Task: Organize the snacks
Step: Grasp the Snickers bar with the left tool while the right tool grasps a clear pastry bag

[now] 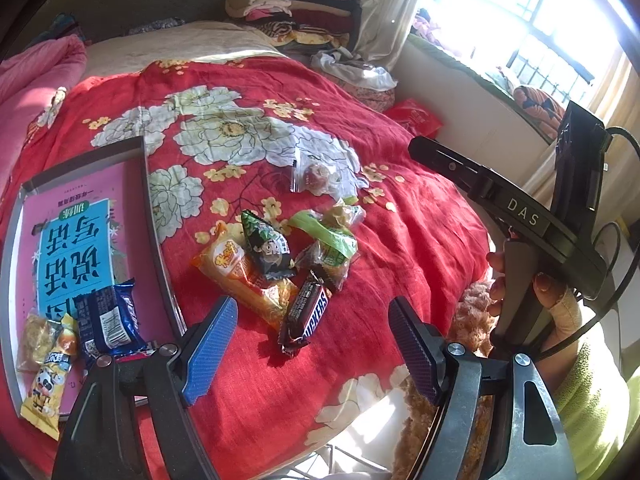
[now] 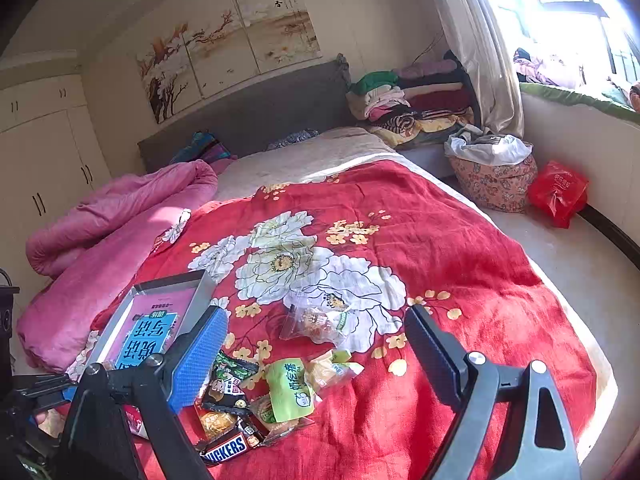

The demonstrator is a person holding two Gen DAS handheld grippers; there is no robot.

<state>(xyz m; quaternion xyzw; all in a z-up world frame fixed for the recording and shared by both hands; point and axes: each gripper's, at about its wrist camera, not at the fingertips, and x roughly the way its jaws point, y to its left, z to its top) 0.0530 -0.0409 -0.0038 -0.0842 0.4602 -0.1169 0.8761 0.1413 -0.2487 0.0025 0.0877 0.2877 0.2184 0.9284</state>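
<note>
The red flowered bedspread (image 1: 360, 92) lies broad and bare beyond both grippers — its near edge drops off just under the left gripper (image 1: 312, 344), and its far side edge runs along the floor toward the window wall. Left of the left gripper sits a grey tray (image 1: 154, 216) with its raised rim close beside the blue finger (image 1: 208, 352); a blue packet (image 1: 108, 320) and a yellow packet (image 1: 48, 380) already lie in it.

The left gripper is released, nothing between its fingers. Just ahead of them lies the Snickers bar (image 1: 306, 314), with an orange packet (image 1: 236, 272), a dark green packet (image 1: 266, 246) and a light green packet (image 1: 328, 248) heaped beyond it. A clear bag (image 1: 316, 176) lies apart, farther on.

The right gripper (image 2: 316, 356) is released too — the heap lies below its gap, nearer its blue finger (image 2: 196, 360).
</note>
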